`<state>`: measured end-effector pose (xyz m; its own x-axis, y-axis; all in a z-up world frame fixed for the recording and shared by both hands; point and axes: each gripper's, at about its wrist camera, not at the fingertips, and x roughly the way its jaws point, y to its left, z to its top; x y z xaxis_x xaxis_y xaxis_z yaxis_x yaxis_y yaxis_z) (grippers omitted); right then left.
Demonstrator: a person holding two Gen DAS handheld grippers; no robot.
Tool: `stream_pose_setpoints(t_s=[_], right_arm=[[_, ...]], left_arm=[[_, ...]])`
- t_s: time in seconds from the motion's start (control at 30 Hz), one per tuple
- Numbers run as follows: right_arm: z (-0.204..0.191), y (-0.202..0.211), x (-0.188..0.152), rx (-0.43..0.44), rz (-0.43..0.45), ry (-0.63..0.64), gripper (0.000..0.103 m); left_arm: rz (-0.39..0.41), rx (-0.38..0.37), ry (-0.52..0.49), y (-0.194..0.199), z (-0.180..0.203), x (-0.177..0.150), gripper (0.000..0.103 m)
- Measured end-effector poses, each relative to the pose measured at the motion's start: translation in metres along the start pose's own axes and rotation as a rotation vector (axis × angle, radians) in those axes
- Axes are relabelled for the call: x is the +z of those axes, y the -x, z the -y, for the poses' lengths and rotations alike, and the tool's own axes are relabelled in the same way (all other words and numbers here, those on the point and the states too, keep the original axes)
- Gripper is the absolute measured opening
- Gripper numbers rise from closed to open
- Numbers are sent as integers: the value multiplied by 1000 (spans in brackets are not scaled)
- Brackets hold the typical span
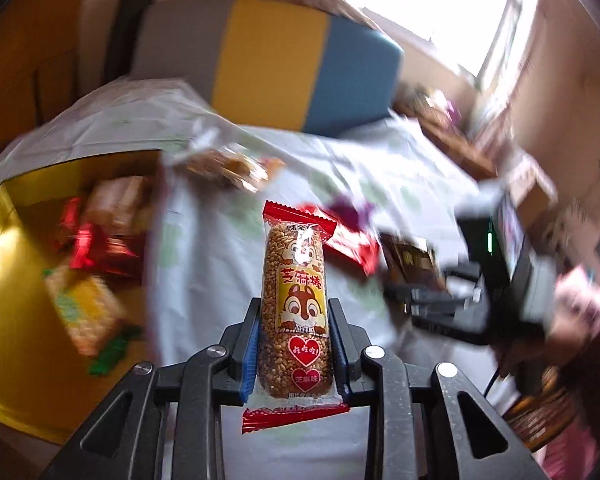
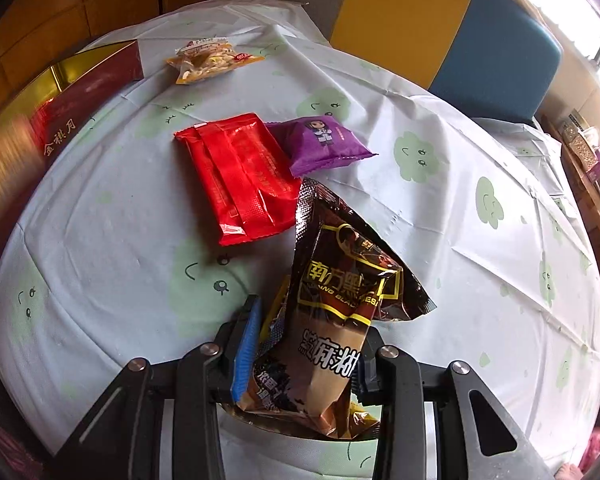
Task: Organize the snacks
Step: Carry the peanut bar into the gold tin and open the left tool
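Left hand-held gripper [image 1: 294, 340] clamps the sesame stick [image 1: 294, 304] lengthwise at lower centre, likely for transfer to the gold box [image 1: 20, 216] at left. Clear wrapper, red crimped ends, squirrel label. Right hand-held gripper [image 2: 306, 344] — jaws closing — pinches the brown sachet [image 2: 340, 312], lower centre, above the counter [image 2: 120, 240].

Sesame stick [image 1: 296, 312] upright in tongs, brown sachet [image 2: 332, 320] pinched

A: Daylight enters from the window [image 1: 432, 0], blown white. The left view is strongly motion-blurred.
B: Yes, and the right view is sharp, with edges bent and dark corners.
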<state>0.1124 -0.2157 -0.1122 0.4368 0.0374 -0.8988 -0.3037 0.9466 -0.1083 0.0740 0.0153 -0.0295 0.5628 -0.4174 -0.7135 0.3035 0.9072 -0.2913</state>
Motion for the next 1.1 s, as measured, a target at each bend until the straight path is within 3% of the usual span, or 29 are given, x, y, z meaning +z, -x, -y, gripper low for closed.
stream_pose_setpoints(t_s=[0.27, 0.4, 0.53, 0.6, 0.87, 1.1], right_arm=[[6, -5, 6, 0, -4, -2, 38], [6, -5, 5, 3, -3, -2, 38], [7, -5, 6, 5, -4, -5, 38], [7, -5, 5, 6, -4, -7, 39], [8, -6, 6, 7, -5, -9, 39], [7, -6, 6, 6, -4, -9, 39]], left_arm=[[43, 106, 299, 32, -113, 42, 30], [4, 221, 378, 21, -163, 51, 30], [-73, 255, 461, -4, -199, 51, 30], [-95, 286, 485, -14, -210, 51, 30], [-155, 296, 535, -45, -226, 51, 31], [-131, 328, 525, -32, -229, 53, 34]])
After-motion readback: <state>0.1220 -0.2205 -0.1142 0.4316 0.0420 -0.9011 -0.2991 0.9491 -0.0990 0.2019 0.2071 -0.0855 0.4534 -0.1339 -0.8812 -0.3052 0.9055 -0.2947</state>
